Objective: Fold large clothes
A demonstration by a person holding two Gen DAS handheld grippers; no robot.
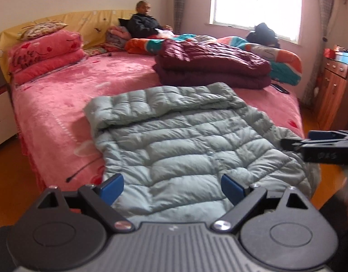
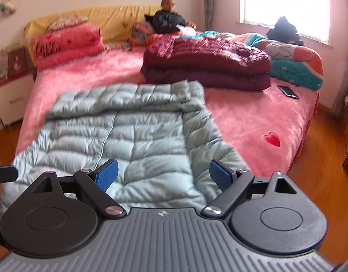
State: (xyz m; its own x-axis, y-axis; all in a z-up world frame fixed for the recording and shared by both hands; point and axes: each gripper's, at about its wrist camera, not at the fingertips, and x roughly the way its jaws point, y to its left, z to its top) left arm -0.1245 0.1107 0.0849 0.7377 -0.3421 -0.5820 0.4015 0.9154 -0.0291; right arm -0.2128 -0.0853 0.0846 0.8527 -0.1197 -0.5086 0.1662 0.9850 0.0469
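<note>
Bed [image 2: 241, 117] with pink fleece cover is carrying everything. Grey puffer jacket [image 2: 128, 136] is lying flat at the foot edge, its far end folded over. Folded maroon coat [image 2: 207, 63] is sitting mid-bed, just beyond the jacket. Phone [image 2: 288, 91] is lying near the window-side edge. Folded pink blanket [image 2: 67, 45] is stacked at the headboard corner. Colourful quilt [image 2: 294, 61] is bunching along the window side. Person [image 2: 169, 20] is sitting at the headboard end.

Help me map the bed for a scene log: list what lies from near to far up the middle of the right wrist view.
Right hand-held gripper → grey puffer jacket → folded maroon coat → seated person in black.
</note>
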